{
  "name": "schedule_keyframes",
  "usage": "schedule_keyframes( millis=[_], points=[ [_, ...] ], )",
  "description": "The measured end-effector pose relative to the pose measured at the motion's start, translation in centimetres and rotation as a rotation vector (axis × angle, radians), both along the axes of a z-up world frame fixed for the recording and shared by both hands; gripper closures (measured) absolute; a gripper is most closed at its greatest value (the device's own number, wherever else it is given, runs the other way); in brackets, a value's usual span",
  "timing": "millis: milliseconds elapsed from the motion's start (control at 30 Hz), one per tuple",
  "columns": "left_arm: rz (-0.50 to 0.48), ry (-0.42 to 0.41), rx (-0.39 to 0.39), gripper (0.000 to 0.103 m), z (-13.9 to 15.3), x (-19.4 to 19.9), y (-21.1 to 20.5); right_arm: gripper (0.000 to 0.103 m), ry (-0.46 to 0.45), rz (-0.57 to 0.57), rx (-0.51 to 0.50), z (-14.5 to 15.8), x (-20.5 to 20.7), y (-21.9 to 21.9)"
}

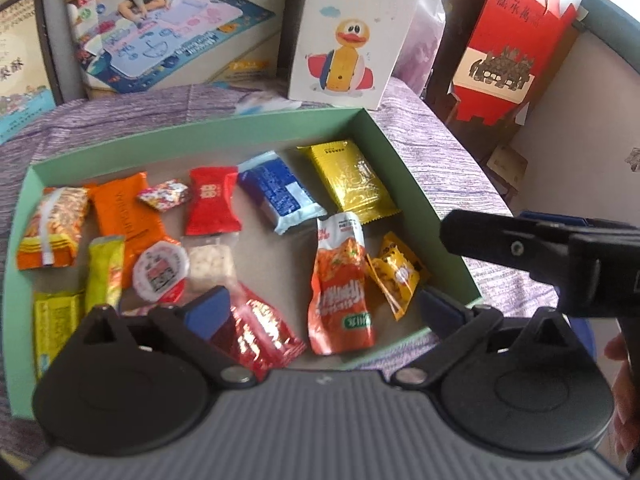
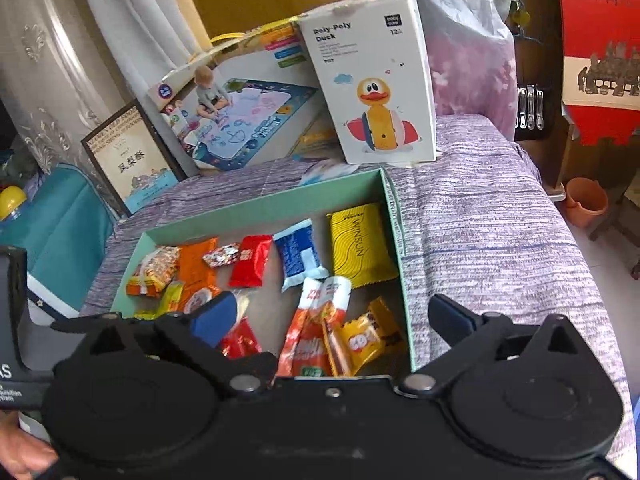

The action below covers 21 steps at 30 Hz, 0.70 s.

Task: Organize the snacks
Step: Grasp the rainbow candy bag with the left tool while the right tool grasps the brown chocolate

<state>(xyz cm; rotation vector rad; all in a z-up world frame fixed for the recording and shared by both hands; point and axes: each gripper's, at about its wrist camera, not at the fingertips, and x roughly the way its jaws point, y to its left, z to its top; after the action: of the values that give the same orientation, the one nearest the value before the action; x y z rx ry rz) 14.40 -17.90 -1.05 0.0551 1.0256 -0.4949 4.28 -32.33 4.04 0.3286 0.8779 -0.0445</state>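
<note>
Snack packets (image 1: 280,196) spread inside the tray (image 1: 256,130) on the bedspread (image 1: 448,160) — toy boxes (image 1: 344,36) standing right behind it.

Green box (image 2: 264,210) of snacks, yellow packet (image 2: 360,242), right gripper (image 2: 330,318) fingers spread

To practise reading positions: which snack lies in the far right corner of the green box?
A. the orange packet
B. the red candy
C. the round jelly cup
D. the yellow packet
D: the yellow packet lies against the right wall of the green box at its far corner; the others lie further left.
</note>
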Motion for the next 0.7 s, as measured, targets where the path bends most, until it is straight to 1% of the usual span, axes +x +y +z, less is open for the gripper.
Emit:
schedule_keyframes(
  millis=[133,233,500,600,700],
  points=[
    [0.000,-0.012,0.017,0.000,0.6,-1.9,1.9,0.000,-0.004,0.009,0.000,0.4,-1.7,1.0],
    [0.007,-0.013,0.040,0.000,0.3,-3.5,3.8,0.000,0.007,0.010,0.020,-0.1,-3.1,1.9],
    [0.044,0.039,0.112,0.000,-2.7,-6.9,8.9,0.000,0.099,0.044,0.062,-3.5,-5.8,5.2],
    [0.051,0.063,0.142,0.000,-3.9,-7.8,10.4,0.000,0.123,0.060,0.064,-4.4,-6.2,6.1],
    [0.059,0.087,0.152,0.000,-4.9,-8.6,11.7,0.000,0.139,0.067,0.068,-5.0,-6.3,6.6]
  ],
)
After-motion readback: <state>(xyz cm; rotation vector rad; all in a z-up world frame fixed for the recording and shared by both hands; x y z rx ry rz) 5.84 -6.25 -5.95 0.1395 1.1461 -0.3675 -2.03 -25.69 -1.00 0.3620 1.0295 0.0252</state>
